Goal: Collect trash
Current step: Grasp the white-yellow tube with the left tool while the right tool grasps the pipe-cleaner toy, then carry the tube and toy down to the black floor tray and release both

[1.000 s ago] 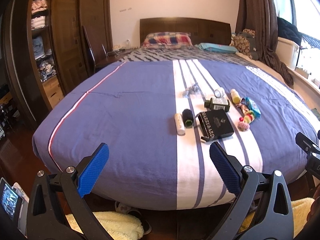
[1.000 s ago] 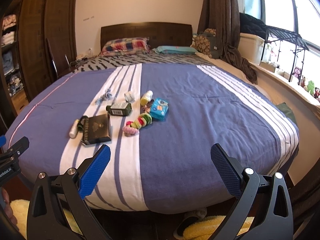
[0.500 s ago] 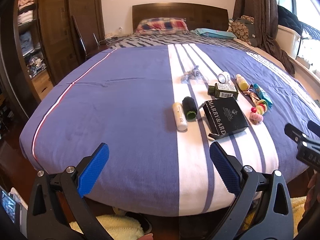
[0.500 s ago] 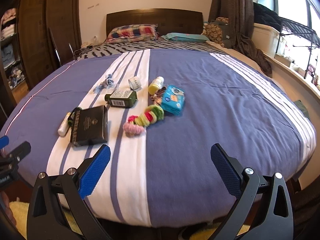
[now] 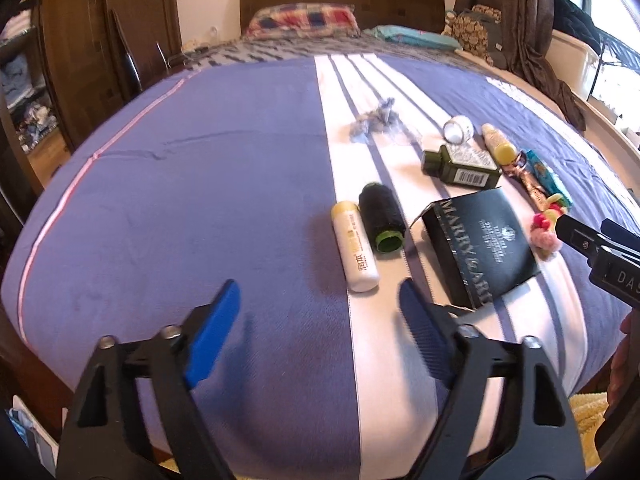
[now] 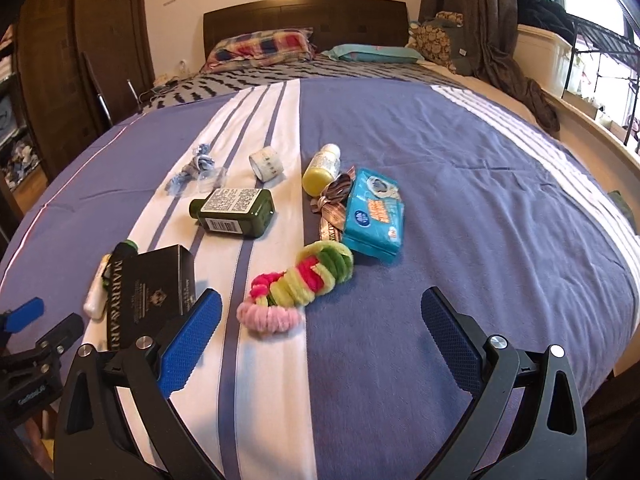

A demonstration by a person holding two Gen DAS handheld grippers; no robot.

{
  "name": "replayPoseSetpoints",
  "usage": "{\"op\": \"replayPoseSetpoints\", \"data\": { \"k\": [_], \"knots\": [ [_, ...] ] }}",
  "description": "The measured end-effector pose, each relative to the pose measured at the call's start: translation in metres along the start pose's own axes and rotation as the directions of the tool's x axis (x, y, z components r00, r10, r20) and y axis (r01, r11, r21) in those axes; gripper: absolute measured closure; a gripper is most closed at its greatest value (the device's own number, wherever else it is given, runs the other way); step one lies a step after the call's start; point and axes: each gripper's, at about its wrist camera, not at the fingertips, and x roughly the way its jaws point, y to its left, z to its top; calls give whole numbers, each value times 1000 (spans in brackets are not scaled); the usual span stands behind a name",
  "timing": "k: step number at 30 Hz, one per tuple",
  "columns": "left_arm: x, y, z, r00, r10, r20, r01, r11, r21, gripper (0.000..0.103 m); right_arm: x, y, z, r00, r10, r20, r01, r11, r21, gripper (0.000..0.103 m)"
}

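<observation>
Small items lie on the blue-and-white bed cover [image 5: 200, 184]. A white tube [image 5: 355, 251] and a black bottle [image 5: 381, 218] sit side by side, beside a black box [image 5: 482, 240]. A green bottle [image 6: 234, 212], tape roll [image 6: 266, 164], yellow-capped bottle [image 6: 322, 168], blue wipes pack [image 6: 374, 214] and fuzzy pink-green toy [image 6: 298, 284] lie further right. My left gripper [image 5: 318, 312] hovers just short of the white tube, its jaws closing with nothing between them. My right gripper [image 6: 320, 320] is open, near the fuzzy toy.
A crumpled blue-grey scrap [image 5: 374, 120] lies toward the pillows [image 5: 304, 20]. A dark wardrobe [image 5: 100, 40] stands left, curtains [image 6: 480, 20] and a window ledge right. A ribbon [image 6: 334, 204] rests against the wipes pack.
Both grippers have moved forward and down over the bed toward the items. The left gripper's jaws have narrowed; the right's stay wide.
</observation>
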Motion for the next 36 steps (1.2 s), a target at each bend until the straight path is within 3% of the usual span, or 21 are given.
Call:
{"op": "replayPoseSetpoints", "data": {
  "k": [4, 9, 12, 14, 16, 17, 20, 24, 27, 29, 31, 36],
  "knots": [
    [17, -2, 3, 999, -42, -22, 42, 999, 0, 49, 18, 0, 1, 999, 14, -37, -13, 1000, 21, 18],
    [29, -1, 6, 998, -53, -22, 54, 999, 6, 57, 33, 9, 4, 999, 15, -43, -14, 1000, 5, 24],
    [33, 1, 10, 998, -59, -20, 59, 998, -2, 62, 39, 13, 6, 999, 7, -41, -7, 1000, -4, 35],
    [36, 0, 14, 998, -58, -23, 58, 998, -3, 62, 41, 12, 9, 999, 5, -41, -5, 1000, -3, 39],
    [32, -1, 16, 997, -73, -17, 72, 997, -11, 47, 41, 12, 10, 999, 12, -41, -12, 1000, 5, 39],
    [31, -3, 17, 996, -83, -7, 83, 996, -8, 45, 41, 11, 11, 999, 14, -41, -14, 1000, 5, 39],
    [35, -8, 22, 999, -39, -12, 40, 999, 24, 46, 41, 10, 12, 999, 14, -41, -14, 1000, 1, 39],
    [41, -5, 26, 999, -42, -15, 42, 999, 27, 47, 42, 5, 15, 999, 12, -37, -12, 1000, -6, 44],
    [50, -2, 29, 999, -48, -26, 49, 998, 26, 62, 44, 5, 15, 999, 11, -33, -12, 1000, -18, 47],
    [50, 0, 29, 999, -47, -25, 48, 998, 27, 66, 42, 4, 13, 1000, 16, -25, -17, 999, -32, 48],
    [47, 0, 27, 998, -52, -25, 53, 998, 23, 80, 38, 3, 10, 999, 22, -25, -23, 999, -39, 50],
    [29, 2, 10, 999, -50, -21, 50, 998, 25, 85, 18, 2, -4, 999, 39, -13, -40, 995, -91, 51]
  ]
}}
